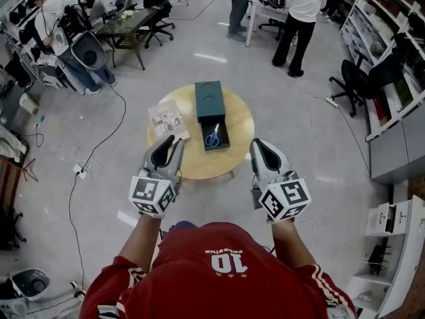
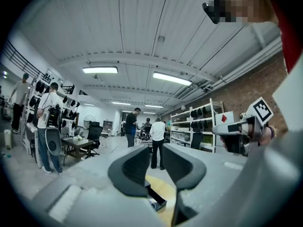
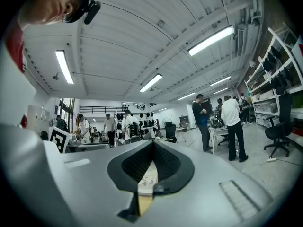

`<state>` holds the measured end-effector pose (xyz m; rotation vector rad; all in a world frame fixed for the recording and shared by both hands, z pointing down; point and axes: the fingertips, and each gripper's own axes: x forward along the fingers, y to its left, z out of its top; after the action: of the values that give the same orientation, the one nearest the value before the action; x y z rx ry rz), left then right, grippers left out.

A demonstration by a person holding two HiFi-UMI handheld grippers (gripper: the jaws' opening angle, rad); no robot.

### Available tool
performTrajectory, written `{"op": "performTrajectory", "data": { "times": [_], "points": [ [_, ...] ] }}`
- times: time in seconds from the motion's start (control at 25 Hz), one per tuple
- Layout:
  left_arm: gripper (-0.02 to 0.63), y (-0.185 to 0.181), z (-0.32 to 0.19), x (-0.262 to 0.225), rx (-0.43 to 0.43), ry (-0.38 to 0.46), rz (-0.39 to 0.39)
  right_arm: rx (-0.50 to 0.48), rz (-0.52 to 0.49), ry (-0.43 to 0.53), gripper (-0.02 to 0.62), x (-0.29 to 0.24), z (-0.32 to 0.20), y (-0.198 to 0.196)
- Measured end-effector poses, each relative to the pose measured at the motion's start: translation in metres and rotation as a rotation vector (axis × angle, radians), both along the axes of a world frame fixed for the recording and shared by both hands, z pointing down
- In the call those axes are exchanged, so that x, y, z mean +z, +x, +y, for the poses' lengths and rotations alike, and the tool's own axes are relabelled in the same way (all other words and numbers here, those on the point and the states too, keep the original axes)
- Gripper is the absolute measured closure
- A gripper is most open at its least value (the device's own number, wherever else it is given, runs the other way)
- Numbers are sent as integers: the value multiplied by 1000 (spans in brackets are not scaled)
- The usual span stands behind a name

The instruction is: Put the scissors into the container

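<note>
Scissors (image 1: 212,137) with blue handles lie inside the open lower part of the dark green container (image 1: 209,95), which sits on the round wooden worktop (image 1: 242,121) beside a printed leaflet (image 1: 169,119). Both tools are held level, short of the worktop's near edge. The left hand-held gripper (image 1: 170,143) has its jaws spread and empty, while the right hand-held gripper (image 1: 257,145) has its jaws pressed together on nothing.

**A:** What sits between the fingers (image 2: 130,171) of the left gripper (image 2: 156,163)?

**B:** Nothing. They stand apart. Through the gap, lower down, show a strip of the yellow desk (image 2: 164,186) and a corner of the dark container (image 2: 159,201), its tray pulled out.

**A:** And off to the right?

**B:** The right gripper (image 2: 223,131), held about level, with its marker cube (image 2: 261,110) behind it. Farther back, a person in a white top (image 2: 157,138) stands near some shelves (image 2: 191,126).
</note>
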<state>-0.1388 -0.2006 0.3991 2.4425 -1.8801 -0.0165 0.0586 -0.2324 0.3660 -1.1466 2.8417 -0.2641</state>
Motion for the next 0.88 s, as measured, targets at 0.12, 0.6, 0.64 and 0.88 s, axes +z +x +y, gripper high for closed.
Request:
{"op": "performTrajectory", "data": {
  "times": [0.12, 0.6, 0.64, 0.88],
  "points": [
    [530, -14, 9, -9, -2, 18, 35, -21, -30, -17, 607, -3, 9, -18],
    [604, -28, 31, -25, 82, 29, 53, -25, -3, 11, 607, -9, 41, -69],
    [604, -30, 34, -26, 84, 32, 49, -28, 2, 14, 607, -10, 43, -72],
    [604, -38, 36, -35, 88, 52, 39, 11, 12, 12, 607, -12, 44, -70]
  ]
}}
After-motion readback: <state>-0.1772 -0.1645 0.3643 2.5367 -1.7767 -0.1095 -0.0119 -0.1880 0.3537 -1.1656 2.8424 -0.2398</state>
